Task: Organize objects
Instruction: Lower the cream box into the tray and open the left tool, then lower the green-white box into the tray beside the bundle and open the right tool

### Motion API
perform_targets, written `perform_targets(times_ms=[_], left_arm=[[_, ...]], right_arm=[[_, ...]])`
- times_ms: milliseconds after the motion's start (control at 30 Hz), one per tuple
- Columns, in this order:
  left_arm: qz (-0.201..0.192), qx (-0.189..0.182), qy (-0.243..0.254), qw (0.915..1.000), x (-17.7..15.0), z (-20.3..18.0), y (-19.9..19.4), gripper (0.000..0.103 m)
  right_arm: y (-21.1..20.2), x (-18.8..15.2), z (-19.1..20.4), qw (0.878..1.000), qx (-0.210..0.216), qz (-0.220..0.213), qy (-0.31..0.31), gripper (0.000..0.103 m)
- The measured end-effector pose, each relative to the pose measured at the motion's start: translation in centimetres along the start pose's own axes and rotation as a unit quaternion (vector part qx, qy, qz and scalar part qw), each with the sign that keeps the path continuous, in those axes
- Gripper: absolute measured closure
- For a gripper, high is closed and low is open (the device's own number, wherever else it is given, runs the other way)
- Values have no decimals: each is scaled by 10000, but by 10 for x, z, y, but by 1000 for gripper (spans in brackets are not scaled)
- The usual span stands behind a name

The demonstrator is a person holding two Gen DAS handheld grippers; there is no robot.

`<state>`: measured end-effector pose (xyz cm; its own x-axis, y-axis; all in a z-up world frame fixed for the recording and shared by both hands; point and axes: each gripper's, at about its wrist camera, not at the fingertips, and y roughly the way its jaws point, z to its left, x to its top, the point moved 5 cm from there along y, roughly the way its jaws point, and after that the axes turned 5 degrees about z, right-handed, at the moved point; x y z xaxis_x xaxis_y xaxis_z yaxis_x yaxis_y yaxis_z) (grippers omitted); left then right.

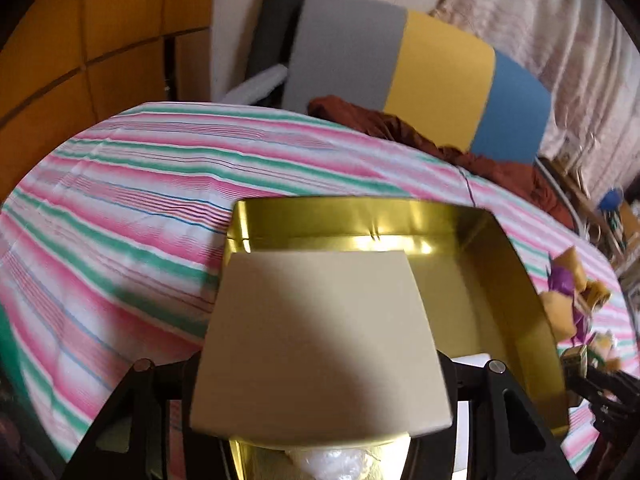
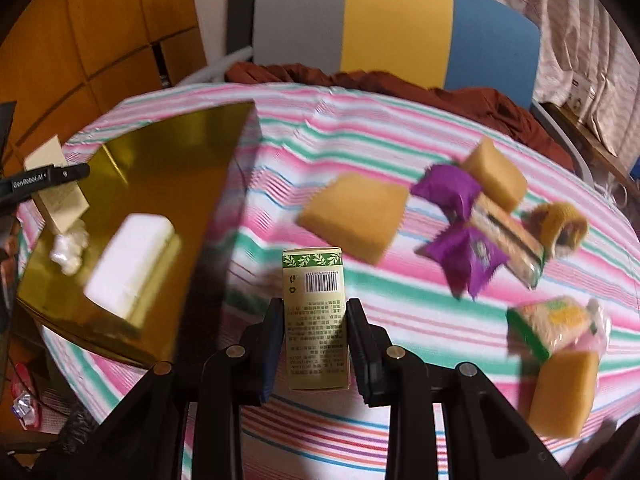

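My left gripper (image 1: 320, 396) is shut on a plain beige box (image 1: 320, 340) and holds it over the near end of the open gold tin (image 1: 516, 280). The right wrist view shows the tin (image 2: 160, 176) at the left, with a white packet (image 2: 132, 256) and a white crumpled wrapper (image 2: 70, 250) inside, and the left gripper (image 2: 44, 180) with the beige box (image 2: 58, 194) above it. My right gripper (image 2: 314, 316) is shut on a small green-and-cream carton with a barcode (image 2: 316, 312), held above the striped cloth beside the tin.
Loose snacks lie on the striped tablecloth (image 2: 360, 128) to the right: yellow cake packets (image 2: 354, 216), purple wrappers (image 2: 468, 256), a wafer bar (image 2: 508, 236), a green packet (image 2: 552, 324). A chair (image 2: 396, 20) with brown cloth (image 2: 480, 100) stands behind the table.
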<state>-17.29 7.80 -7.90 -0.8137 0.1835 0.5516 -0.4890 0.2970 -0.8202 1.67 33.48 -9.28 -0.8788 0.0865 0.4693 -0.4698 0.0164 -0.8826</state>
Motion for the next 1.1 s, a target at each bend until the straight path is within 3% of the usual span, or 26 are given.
perform_targets(times_ms=[33,100,200,400,633,900,1100], left_arm=[[23,31,34,10000,-1,-1,3,50],[79,-62,40,9999,-1,-1,8,33],[-9,16,-95,10000,-2,6,8,20],[-298,-33,-558,9980,-10,25,-17,18],[-579,134,-651,9961,-38,30,-48,18],[-467,-7,-938,9945,-78,32,-66,18],[-565,1,-780,9954,-89,24,-78,14]], right_arm=[[4,-3,-2,10000,-8,61,31,73],[10,-8,-7,9998,-48,137,96,74],[11,-11,-9,9998,-68,145,122,74],[14,-11,-9,9998,-127,149,66,74],[21,-16,-8,9997,-156,177,76,74],[18,-14,-15,9993,-92,96,349,74],[-19,14,1,9984,35,-462,327,74]])
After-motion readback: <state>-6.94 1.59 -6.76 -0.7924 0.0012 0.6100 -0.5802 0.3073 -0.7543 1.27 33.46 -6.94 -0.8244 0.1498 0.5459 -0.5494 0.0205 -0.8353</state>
